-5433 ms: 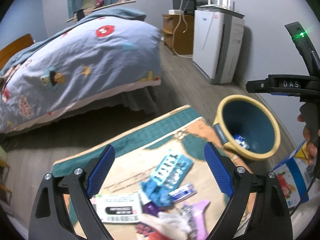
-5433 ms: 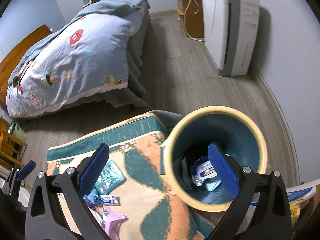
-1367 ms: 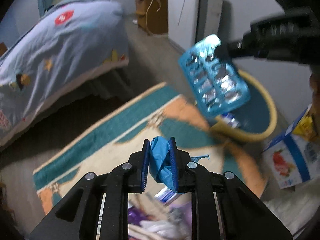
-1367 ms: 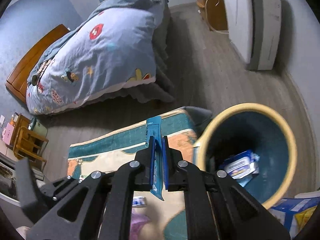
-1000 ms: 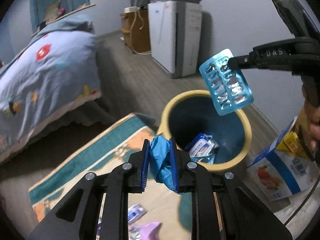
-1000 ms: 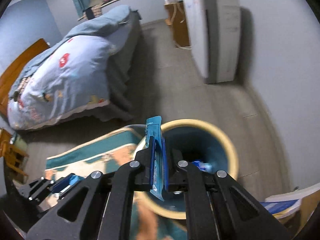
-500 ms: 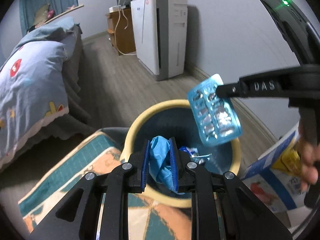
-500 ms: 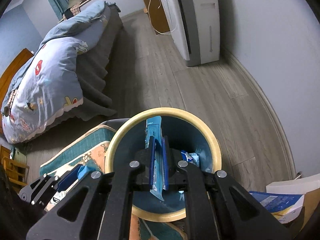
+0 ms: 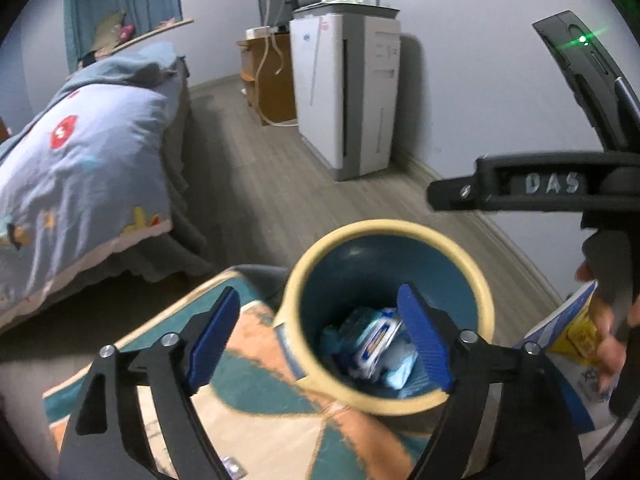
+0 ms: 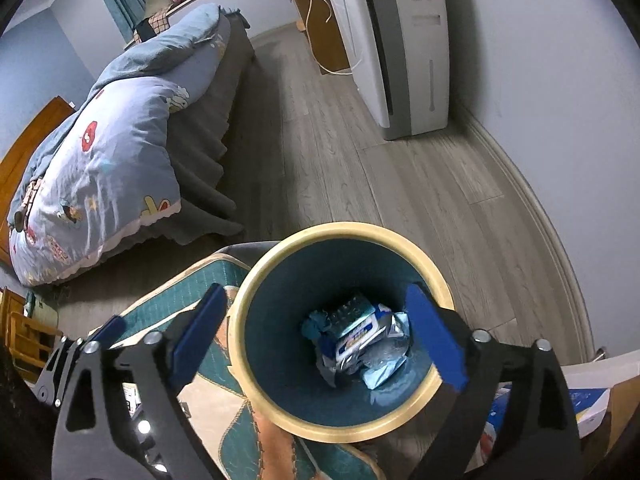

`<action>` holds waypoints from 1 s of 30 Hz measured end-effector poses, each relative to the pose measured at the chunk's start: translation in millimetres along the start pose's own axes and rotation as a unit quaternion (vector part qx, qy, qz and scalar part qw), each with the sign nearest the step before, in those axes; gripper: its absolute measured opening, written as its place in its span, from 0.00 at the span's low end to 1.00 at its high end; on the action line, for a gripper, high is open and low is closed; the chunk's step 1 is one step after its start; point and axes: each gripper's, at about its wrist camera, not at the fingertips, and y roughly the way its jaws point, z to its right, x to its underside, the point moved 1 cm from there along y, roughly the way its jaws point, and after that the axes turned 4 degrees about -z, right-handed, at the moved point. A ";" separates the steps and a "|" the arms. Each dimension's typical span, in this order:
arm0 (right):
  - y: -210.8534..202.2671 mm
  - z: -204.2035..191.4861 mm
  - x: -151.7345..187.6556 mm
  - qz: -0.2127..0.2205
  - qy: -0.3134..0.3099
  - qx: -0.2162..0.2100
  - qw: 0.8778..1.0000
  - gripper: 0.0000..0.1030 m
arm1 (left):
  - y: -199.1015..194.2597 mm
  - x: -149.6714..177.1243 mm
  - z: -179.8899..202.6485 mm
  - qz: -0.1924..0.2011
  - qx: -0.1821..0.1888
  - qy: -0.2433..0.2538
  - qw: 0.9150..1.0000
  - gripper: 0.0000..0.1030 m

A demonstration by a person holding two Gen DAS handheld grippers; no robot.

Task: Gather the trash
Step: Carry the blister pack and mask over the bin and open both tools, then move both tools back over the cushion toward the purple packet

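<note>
Both grippers were parked right over the bin (image 10: 340,432), which made sense since that's where the trash goes. The left gripper (image 9: 320,340) pointed down at the near rim with its jaws swinging apart and nothing between them. The right gripper (image 10: 316,340) sat more squarely above the opening, jaws also spreading wide, nothing gripped either. My guess is they were positioned that way so whatever got let go would fall straight in instead of landing on the rug (image 9: 256,412).

Down in the bin sat the trash (image 10: 360,340): a crumpled blue scrap, a blister pack, a white and blue wrapper and something foil-ish, all heaped at the bottom. I couldn't tell which bits were the newest.

The bin stood at the corner of the rug, near the bed (image 10: 120,152), with an air purifier (image 9: 344,92) against the wall well behind it. A hand (image 9: 608,344) held the right gripper's handle in the left view, just in front of a carton (image 9: 576,364).

A small bit of litter (image 9: 232,466) lay on the rug at the bottom edge, too cut off to identify, so I'd say the job wasn't finished.
</note>
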 end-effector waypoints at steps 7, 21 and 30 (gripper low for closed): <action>-15.0 -27.2 9.4 0.011 -0.018 -0.001 1.000 0.94 | -42.8 24.3 -35.0 0.004 -0.032 -0.010 0.999 0.88; -57.0 -138.8 95.9 0.024 -0.099 -0.050 0.994 0.94 | -170.0 130.0 -137.6 0.011 -0.106 -0.078 0.991 0.93; -15.1 -188.7 153.7 -0.034 -0.140 -0.038 0.989 0.94 | -189.8 193.0 -194.2 0.006 -0.146 -0.138 0.980 0.93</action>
